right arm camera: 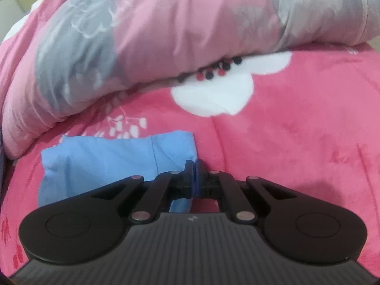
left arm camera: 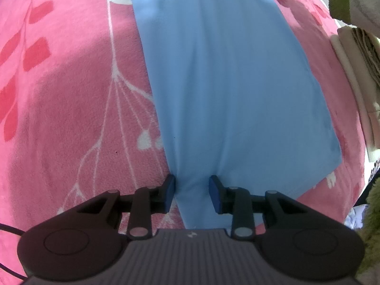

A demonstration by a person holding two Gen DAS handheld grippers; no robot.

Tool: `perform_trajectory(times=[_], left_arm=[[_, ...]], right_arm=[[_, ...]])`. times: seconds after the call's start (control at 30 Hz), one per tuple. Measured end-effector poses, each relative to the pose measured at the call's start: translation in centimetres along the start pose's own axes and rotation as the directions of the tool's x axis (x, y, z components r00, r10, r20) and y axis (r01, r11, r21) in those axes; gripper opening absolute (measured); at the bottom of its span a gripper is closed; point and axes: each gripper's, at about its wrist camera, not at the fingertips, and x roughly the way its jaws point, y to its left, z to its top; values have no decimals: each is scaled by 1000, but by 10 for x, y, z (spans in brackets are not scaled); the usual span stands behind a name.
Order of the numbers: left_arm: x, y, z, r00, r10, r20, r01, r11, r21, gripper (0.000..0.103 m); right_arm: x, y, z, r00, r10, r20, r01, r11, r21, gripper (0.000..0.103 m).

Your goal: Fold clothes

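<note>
left gripper [left arm camera: 192, 194]: jaws apart, astride the near end of the blue garment [left arm camera: 225, 83] | right gripper [right arm camera: 195, 175]: clamped on a garment corner | garment: flat on the pink blanket [left arm camera: 71, 95] | beyond garment: pink-grey duvet [right arm camera: 154, 30]

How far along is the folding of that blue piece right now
Done: the blue garment lies as a long, smooth strip on the pink blanket. In hand: the right gripper is shut on one corner; the left gripper is open around a bunched end, not yet clamped. Left: folding it shorter.
</note>
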Motion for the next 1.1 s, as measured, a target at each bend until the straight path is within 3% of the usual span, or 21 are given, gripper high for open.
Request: perform_trajectory(times=[0.2, 0.27, 0.33, 0.4, 0.5, 0.6, 0.67, 0.77, 0.83, 0.9, 0.93, 0.97, 1.1], left_arm=[[-28, 10, 16, 998, -56, -30, 53, 995, -83, 33], [-43, 26, 21, 996, -81, -27, 76, 987, -139, 33], [-59, 47, 34, 996, -83, 7, 83, 979, -185, 34], [-70, 71, 54, 996, -66, 64, 78, 973, -219, 34], [-71, 105, 107, 979, -44, 199, 95, 962, -254, 34], [-58, 126, 175, 937, -91, 336, 188, 945, -266, 37], [-48, 130, 214, 900, -126, 417, 251, 932, -263, 45], [-25, 109, 274, 862, -162, 480, 304, 923, -236, 49], [-2, 97, 306, 870, -137, 474, 277, 931, -238, 47], [22, 91, 325, 883, -98, 458, 238, 937, -257, 30], [28, 93, 323, 886, -80, 457, 230, 931, -283, 14], [28, 96, 321, 883, -70, 464, 233, 924, -305, 9], [28, 107, 302, 858, -91, 505, 305, 881, -360, 5]], right_arm=[[-32, 16, 9, 998, -64, 24, 66, 994, -87, 18], [-47, 30, 15, 998, -37, 51, 45, 983, -175, 19], [-50, 51, 21, 998, 50, 42, -36, 960, -279, 20], [-41, 75, 27, 991, 135, 1, -125, 918, -376, 29], [-14, 102, 36, 981, 190, -51, -191, 863, -468, 40], [14, 116, 47, 967, 227, -113, -253, 840, -480, 40], [28, 121, 56, 954, 255, -155, -298, 835, -462, 40], [45, 126, 68, 941, 270, -206, -336, 830, -445, 39], [54, 128, 72, 930, 280, -240, -360, 828, -431, 36], [64, 126, 72, 920, 281, -274, -377, 828, -416, 14], [69, 125, 71, 923, 262, -283, -365, 832, -418, 6], [72, 123, 70, 932, 240, -271, -340, 836, -430, 5], [70, 111, 73, 954, 216, -208, -282, 879, -384, 4]])
